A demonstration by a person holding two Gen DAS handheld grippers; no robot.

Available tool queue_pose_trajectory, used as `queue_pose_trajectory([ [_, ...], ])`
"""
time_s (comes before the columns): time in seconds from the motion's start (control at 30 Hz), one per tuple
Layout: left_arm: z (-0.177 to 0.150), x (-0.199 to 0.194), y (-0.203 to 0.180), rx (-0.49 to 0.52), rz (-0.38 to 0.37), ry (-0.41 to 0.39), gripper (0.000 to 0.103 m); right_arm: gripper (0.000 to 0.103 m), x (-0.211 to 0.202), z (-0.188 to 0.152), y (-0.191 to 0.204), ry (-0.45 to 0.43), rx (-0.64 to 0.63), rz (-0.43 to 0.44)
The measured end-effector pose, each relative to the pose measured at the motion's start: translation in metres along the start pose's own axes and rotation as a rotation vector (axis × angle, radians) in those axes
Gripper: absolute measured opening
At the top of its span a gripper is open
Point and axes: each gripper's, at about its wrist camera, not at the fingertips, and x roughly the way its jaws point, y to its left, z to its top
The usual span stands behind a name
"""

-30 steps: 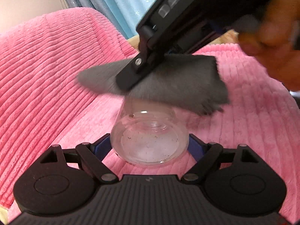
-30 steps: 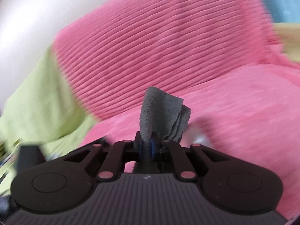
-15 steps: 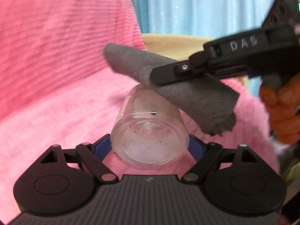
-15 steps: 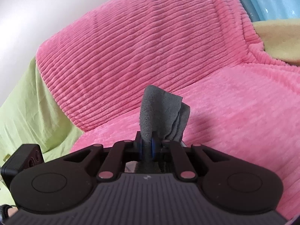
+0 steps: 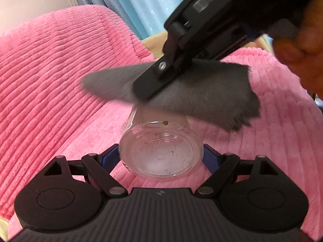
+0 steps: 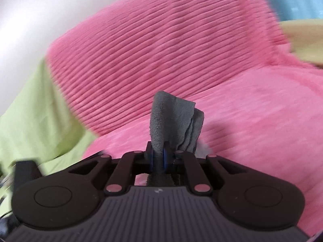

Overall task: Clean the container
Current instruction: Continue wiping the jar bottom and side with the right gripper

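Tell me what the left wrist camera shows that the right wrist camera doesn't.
Only the left wrist view shows the clear container with dark specks, held in the left claw, the right claw seen from outside, a hand and the blue curtain. Only the right wrist view shows the green cover. Both show the grey cloth pinched in the right claw and the pink ribbed blanket.

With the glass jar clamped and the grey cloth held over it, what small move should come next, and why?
Probably lower the right tongs so the grey cloth rubs the glass jar. The left tongs grip it, and dark specks show on the glass.
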Motion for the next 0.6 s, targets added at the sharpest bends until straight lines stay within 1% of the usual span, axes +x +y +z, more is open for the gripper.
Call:
queue_pose_trajectory([
  [0.07, 0.0, 0.001, 0.0, 0.002, 0.003, 0.0, 0.085, 0.007, 0.004, -0.001, 0.009, 0.018, -0.041, 0.036],
  [0.1, 0.0, 0.002, -0.001, 0.007, 0.005, 0.001, 0.085, 0.007, 0.005, -0.001, 0.009, 0.013, -0.045, 0.03],
  [0.2, 0.0, 0.001, -0.005, 0.02, 0.009, -0.001, 0.085, 0.006, 0.004, 0.002, -0.006, -0.048, 0.03, -0.065],
  [0.23, 0.0, 0.001, -0.006, 0.022, 0.008, -0.002, 0.085, 0.006, 0.003, 0.002, -0.012, -0.059, 0.059, -0.079],
  [0.3, -0.001, 0.002, -0.004, 0.01, 0.001, 0.001, 0.085, 0.006, 0.002, 0.002, -0.016, -0.062, 0.086, -0.078],
  [0.37, -0.002, 0.003, 0.006, -0.077, -0.04, 0.003, 0.086, 0.006, 0.002, 0.002, -0.012, -0.059, 0.06, -0.088],
  [0.53, -0.009, 0.006, 0.04, -0.387, -0.172, -0.02, 0.087, 0.007, 0.002, 0.0, -0.014, -0.056, 0.065, -0.08],
  [0.6, -0.012, 0.008, 0.047, -0.453, -0.199, -0.024, 0.086, 0.007, 0.001, 0.001, -0.013, -0.056, 0.068, -0.077],
])
